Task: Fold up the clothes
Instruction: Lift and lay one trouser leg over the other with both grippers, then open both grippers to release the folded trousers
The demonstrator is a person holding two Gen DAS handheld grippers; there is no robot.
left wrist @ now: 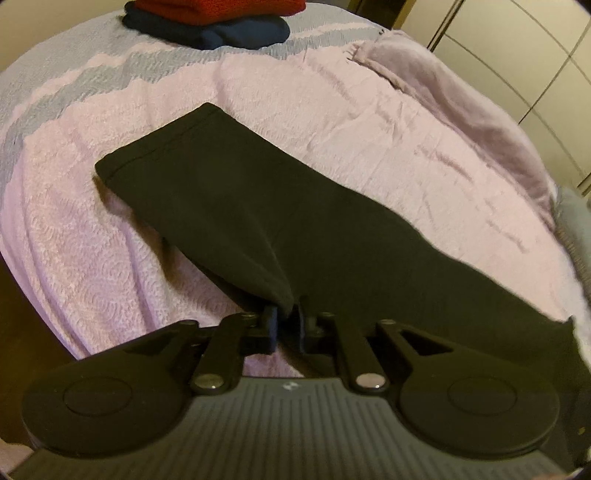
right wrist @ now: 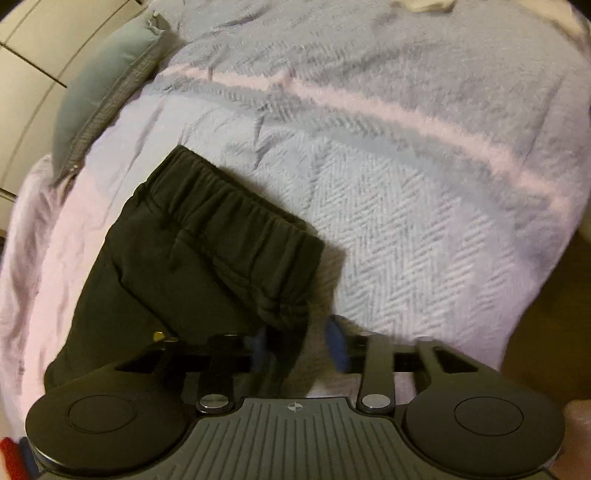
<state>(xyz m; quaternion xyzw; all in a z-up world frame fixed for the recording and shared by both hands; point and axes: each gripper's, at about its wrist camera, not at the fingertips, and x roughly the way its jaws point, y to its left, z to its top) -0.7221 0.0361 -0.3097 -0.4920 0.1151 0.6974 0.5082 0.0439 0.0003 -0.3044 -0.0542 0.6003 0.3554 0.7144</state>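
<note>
On the bed (left wrist: 110, 258), black pants (left wrist: 258, 206) lie lengthwise with legs stacked one on the other, so by my read the half fold is in and the crosswise folds are left; a red-and-navy pile (left wrist: 207, 22) sits at the far edge. Left gripper (left wrist: 286, 326) has jaws pinching the pants' near edge. Right gripper (right wrist: 301, 347) has jaws spread, with the waistband (right wrist: 236, 210) corner hanging between them, not clamped.
</note>
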